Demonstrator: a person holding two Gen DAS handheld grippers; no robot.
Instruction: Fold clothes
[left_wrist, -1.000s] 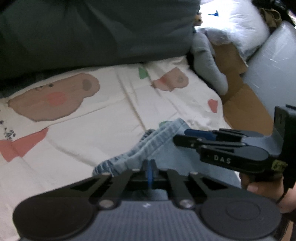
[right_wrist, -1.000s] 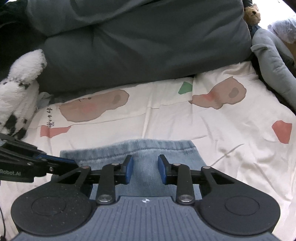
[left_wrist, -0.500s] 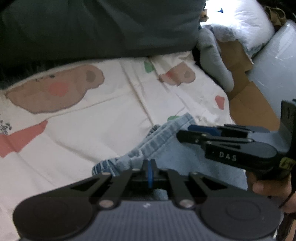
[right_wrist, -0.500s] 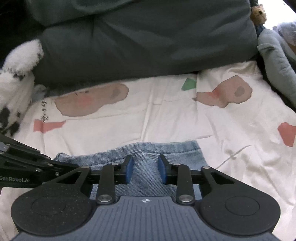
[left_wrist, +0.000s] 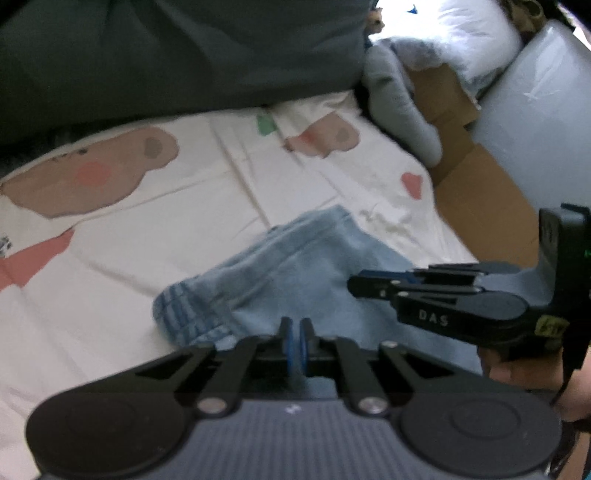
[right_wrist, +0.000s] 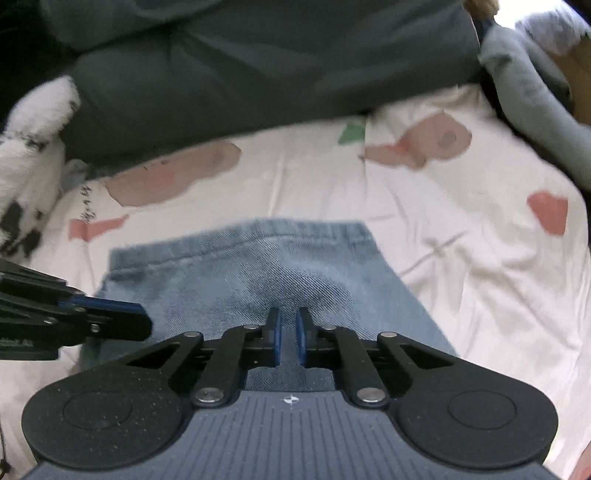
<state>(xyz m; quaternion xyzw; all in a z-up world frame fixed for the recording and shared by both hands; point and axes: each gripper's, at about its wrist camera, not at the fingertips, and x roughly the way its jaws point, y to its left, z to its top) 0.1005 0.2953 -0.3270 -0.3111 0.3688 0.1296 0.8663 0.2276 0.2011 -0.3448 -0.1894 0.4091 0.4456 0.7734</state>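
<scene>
Since the earlier frames the left gripper (left_wrist: 294, 341) had parted its blue pads by a sliver, while the right gripper (right_wrist: 287, 339) had narrowed its gap. The jeans (right_wrist: 258, 273) lay folded on the printed bedsheet (right_wrist: 461, 258), hem edge toward the dark grey duvet (right_wrist: 258, 62). Both grippers hovered low over the denim; neither visibly pinched cloth, the left nearly closed, the right slightly apart. A hand (left_wrist: 517, 373) held the right gripper. A black-and-white plush toy (right_wrist: 33, 147) sat at left; cardboard (left_wrist: 480, 192) lay beyond the bed's right edge.
</scene>
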